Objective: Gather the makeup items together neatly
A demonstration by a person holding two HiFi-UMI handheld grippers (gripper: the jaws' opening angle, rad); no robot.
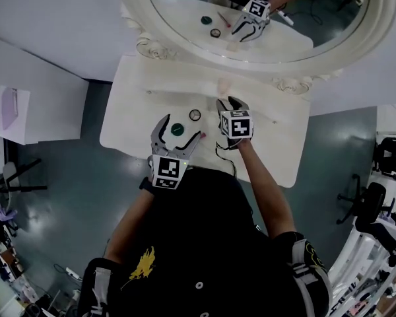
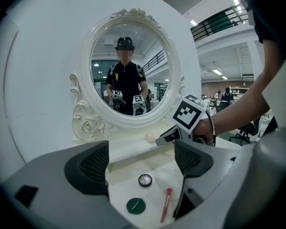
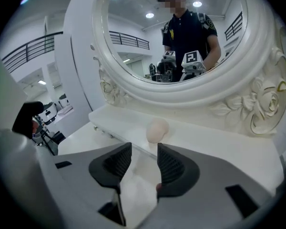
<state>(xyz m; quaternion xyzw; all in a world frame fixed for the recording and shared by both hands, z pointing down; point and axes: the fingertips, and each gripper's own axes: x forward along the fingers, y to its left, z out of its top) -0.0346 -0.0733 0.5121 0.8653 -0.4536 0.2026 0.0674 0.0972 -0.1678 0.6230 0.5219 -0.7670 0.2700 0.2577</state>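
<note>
Head view: the white counter (image 1: 277, 144) stands under an oval mirror (image 1: 264, 18) in a carved frame. Three makeup items lie close together near its front middle; a green round compact (image 1: 177, 129), a small round pot (image 1: 195, 115) just behind it, and a slim red stick (image 2: 166, 205) just beside the compact on the person's right. In the left gripper view the stick's long axis runs roughly away from the front edge toward the mirror, leaning a little right, with its thicker red end farther in. A pale egg-shaped sponge (image 1: 223, 84) sits apart from the other three on the raised shelf (image 1: 178, 84) at the mirror's foot, near its front lip.

The left gripper (image 1: 179, 134) hangs over the compact and stick with its jaws wide apart and nothing clamped; the three items show below and between them. The right gripper (image 1: 231, 104) is just to the right of the pot, aimed at the sponge; its jaws stand a narrow gap apart with only bare counter between them.

Bare counter lies open to both sides of the cluster; the front edge is close behind the left gripper; the shelf's step and the mirror frame close off the back.
</note>
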